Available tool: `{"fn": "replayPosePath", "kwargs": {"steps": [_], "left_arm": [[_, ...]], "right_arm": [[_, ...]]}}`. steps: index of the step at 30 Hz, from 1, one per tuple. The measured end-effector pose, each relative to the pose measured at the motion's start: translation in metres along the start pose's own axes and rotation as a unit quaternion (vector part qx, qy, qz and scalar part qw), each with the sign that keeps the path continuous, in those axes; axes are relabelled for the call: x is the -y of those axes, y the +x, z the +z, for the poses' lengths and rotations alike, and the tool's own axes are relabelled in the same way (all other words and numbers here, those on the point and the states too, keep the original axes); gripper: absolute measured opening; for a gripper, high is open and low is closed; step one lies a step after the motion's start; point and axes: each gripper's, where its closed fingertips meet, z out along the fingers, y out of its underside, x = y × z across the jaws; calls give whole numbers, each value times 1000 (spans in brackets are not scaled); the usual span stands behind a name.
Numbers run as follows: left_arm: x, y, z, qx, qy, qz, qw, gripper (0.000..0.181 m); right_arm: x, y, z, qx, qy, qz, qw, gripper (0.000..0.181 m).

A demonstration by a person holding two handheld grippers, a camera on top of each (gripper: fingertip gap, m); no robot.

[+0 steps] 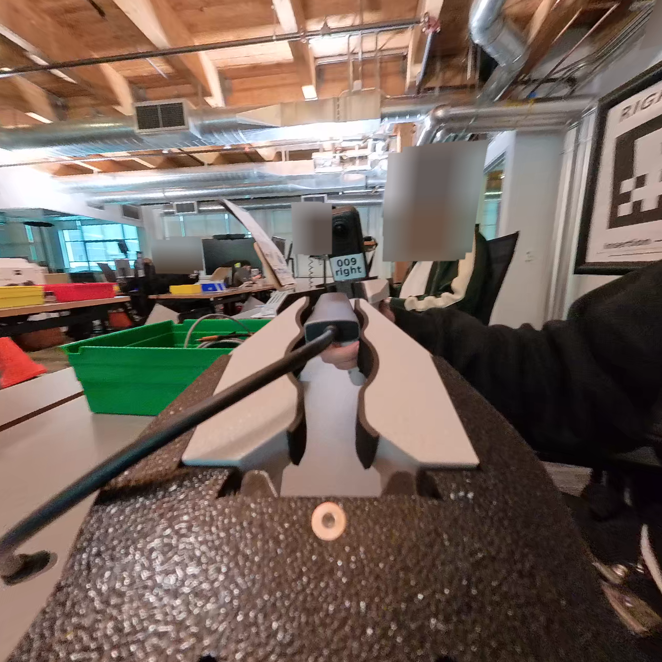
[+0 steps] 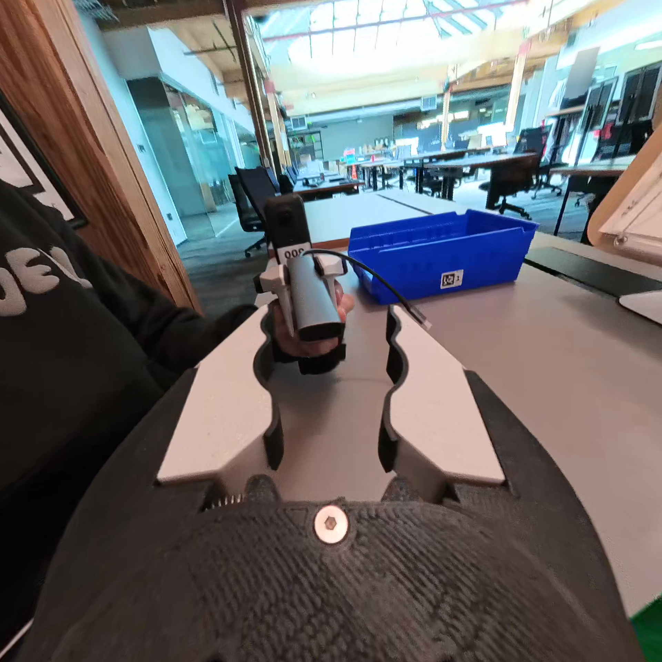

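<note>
Your left gripper [image 1: 331, 308] is clamped narrow on a grey hub [image 1: 329, 315], holding it in the air above the table [image 2: 501, 394], end-on toward your right gripper [image 2: 327, 315], whose jaws stand wide and empty just short of it. The grip looks shallow: the fingers pinch only the hub's sides near one end, so a knock from the right could twist it or pry it loose. The cable [image 1: 179, 430] leaves the hub's rear and loops free; its plug [image 2: 422, 320] hangs just beside the right gripper's far finger, where a sideways move could snag it and drag the hub askew. The green bin [image 1: 118, 372] and blue bin [image 2: 430, 265] sit near enough for a wide swing to clip either rim.
</note>
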Motion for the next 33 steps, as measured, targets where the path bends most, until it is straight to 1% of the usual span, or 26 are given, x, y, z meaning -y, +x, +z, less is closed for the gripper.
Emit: {"fn": "replayPosePath", "kwargs": {"steps": [2,7,9,11,15,17,18,19,21,22,24,26,28,29,30,31,33], "left_arm": [[1,4,1,-17,3,-12,1000,21],[0,7,1,-28,3,-16,999,21],[-2,9,2,-33,-3,-18,999,21],[-5,11,4,-36,-12,-11,999,21],[-4,12,2,-42,-7,-20,999,21],[-3,12,3,-42,-2,-24,999,22],[-3,9,3,-31,1,-23,999,25],[-2,3,3,-10,6,-17,1000,31],[1,-9,0,42,20,3,999,57],[0,-12,-1,57,17,8,998,65],[-9,-10,3,52,-9,0,999,74],[-22,-7,8,42,-44,-10,998,81],[-30,-8,10,47,-68,-6,997,83],[-33,-10,10,54,-74,-1,996,83],[-34,-10,10,57,-78,2,995,81],[-35,-10,10,57,-80,1,995,80],[-38,-12,11,61,-88,-7,994,79]], "right_arm": [[-2,-4,1,11,1,0,1000,60],[-7,-18,5,44,-8,2,999,34],[-8,-20,7,45,-10,-2,999,24],[-7,-22,9,49,-7,-7,999,22],[-7,-24,11,45,-11,-20,999,22],[-5,-23,10,32,-7,-24,999,22],[-5,-22,10,20,-4,-32,999,22],[-2,-19,9,3,0,-43,999,22],[12,-13,1,-31,22,-56,998,22],[23,-8,-5,-52,37,-62,996,22],[51,7,-24,-111,73,-75,988,22],[81,34,-51,-203,95,-87,971,22],[102,62,-81,-295,71,-104,947,22],[111,79,-98,-347,53,-100,931,22],[114,93,-112,-380,20,-89,920,22],[114,105,-121,-397,-23,-80,914,22],[119,132,-141,-438,-81,-89,891,22]]}}
